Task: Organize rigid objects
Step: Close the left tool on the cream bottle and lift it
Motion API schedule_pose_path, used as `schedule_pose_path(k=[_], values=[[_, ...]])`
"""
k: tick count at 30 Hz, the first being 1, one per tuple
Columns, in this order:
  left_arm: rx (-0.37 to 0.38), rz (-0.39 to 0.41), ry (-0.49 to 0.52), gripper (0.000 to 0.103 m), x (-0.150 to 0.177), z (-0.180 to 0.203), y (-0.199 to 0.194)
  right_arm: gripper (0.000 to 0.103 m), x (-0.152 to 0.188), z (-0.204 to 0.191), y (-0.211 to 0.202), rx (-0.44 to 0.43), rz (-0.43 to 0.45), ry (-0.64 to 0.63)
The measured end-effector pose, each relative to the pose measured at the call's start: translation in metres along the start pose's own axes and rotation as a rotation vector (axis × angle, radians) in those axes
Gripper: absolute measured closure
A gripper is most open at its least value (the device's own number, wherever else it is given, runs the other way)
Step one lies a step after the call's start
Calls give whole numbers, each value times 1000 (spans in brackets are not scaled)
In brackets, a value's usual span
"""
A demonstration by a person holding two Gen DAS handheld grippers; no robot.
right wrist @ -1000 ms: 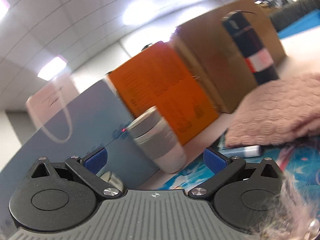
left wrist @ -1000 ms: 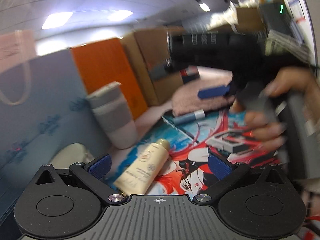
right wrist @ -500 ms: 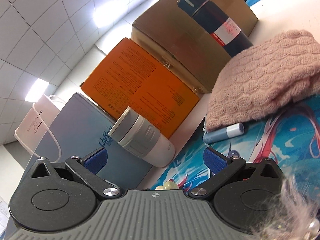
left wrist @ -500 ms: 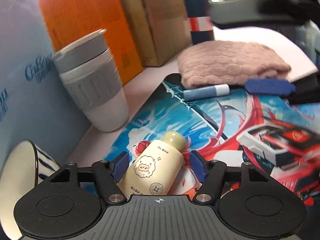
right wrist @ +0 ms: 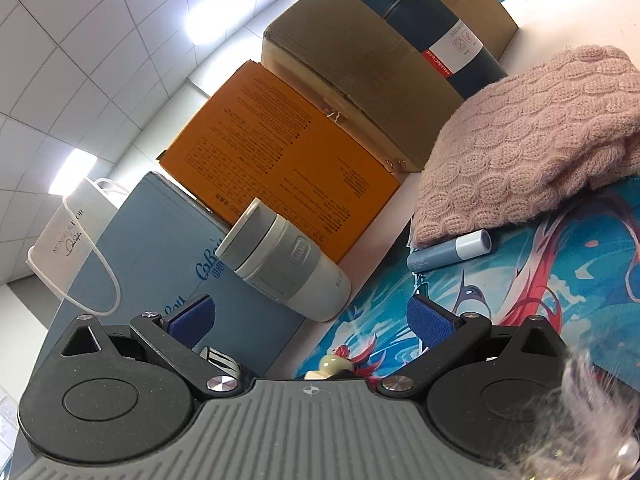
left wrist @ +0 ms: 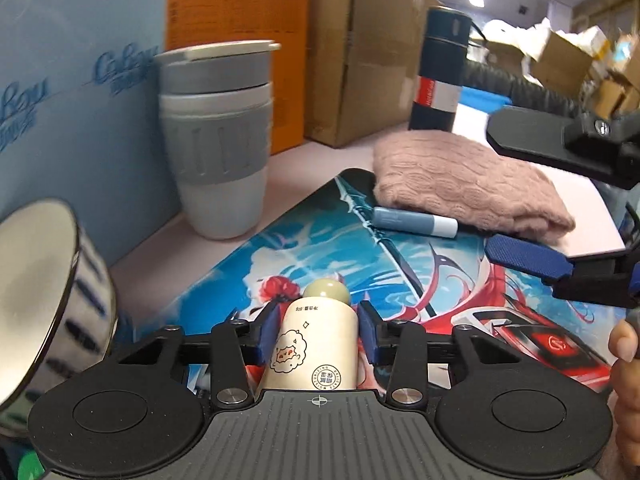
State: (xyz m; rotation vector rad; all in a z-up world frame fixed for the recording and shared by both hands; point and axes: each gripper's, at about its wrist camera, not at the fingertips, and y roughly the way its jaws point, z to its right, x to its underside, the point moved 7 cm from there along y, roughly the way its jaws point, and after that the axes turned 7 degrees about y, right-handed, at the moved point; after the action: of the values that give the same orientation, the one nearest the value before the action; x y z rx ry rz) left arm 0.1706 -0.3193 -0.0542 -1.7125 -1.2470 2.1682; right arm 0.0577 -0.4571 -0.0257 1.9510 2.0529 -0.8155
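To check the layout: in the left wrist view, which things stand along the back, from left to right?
Pale blue printed box → grey-banded white lidded cup → orange carton → brown cardboard box → dark blue flask with a red-and-white label.

Each tool (left wrist: pixel 319 334) (right wrist: pixel 310 320) has a ribbed grey body, black arms, silver screws, blue pads; perhaps a fuzzy cuff (right wrist: pixel 592 412).
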Motion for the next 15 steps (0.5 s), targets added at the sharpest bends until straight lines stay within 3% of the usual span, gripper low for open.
schedule_pose_path(k=[4, 7, 9, 10, 12, 13, 14, 15], values=[[-21, -55, 39, 61, 1, 5, -4, 0, 1, 1, 1, 7, -5, 0], [-18, -102, 97, 52, 8, 11, -1, 0, 1, 0, 1, 6, -3, -5], [-22, -100, 128, 32, 11, 15, 0, 0, 1, 1, 1, 8, -3, -4], [-29, -91, 128, 31, 12, 15, 2, 0, 1, 1, 1, 8, -4, -4], [-34, -67, 113, 36, 12, 14, 2, 0, 1, 1, 1, 8, -7, -6], [-35, -55, 109, 43, 12, 14, 2, 0, 2, 1, 2, 8, -8, -8], [-55, -41, 109, 59, 11, 13, 0, 0, 2, 1, 2, 9, -9, -8], [-53, -34, 100, 59, 11, 12, -1, 0, 2, 2, 2, 10, -9, -6]])
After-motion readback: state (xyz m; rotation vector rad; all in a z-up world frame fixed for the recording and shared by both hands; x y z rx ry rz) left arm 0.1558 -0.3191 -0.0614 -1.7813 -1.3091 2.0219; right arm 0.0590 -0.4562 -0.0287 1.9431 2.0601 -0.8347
